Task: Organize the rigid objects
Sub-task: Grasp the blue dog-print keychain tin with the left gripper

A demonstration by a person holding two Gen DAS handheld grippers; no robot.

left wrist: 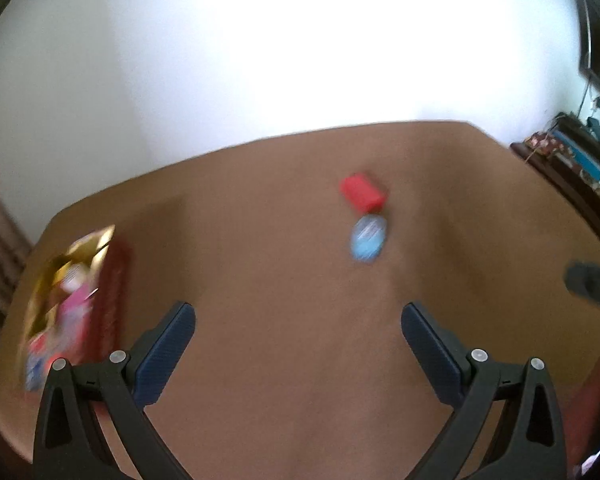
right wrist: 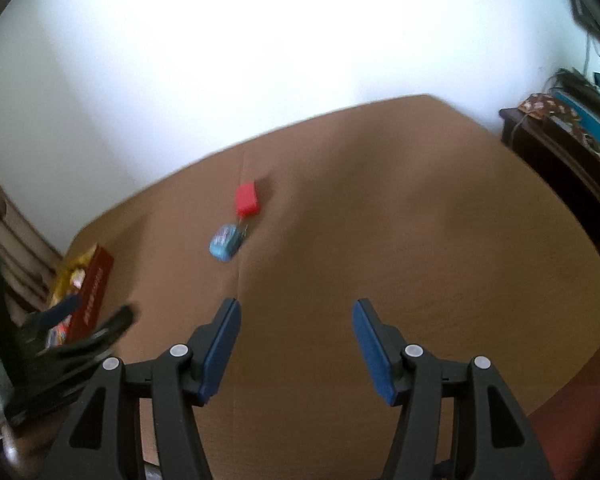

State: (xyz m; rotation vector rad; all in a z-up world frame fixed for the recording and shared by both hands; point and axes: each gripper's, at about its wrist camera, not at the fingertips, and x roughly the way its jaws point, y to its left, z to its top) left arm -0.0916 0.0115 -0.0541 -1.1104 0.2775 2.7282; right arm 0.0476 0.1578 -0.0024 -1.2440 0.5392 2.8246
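While both hand-held grippers gape empty, a red box holds blurred colourful packets.

The table carries everything here. Take the block as the marker: it sits out toward the table's far side, and the toy car lies just in front of it, nearly touching (the blur hides any gap). Well off to the block's left, at the table's left edge, sits the open box with small items lying in it. Far to the block's right, off the table, stands a shelf.
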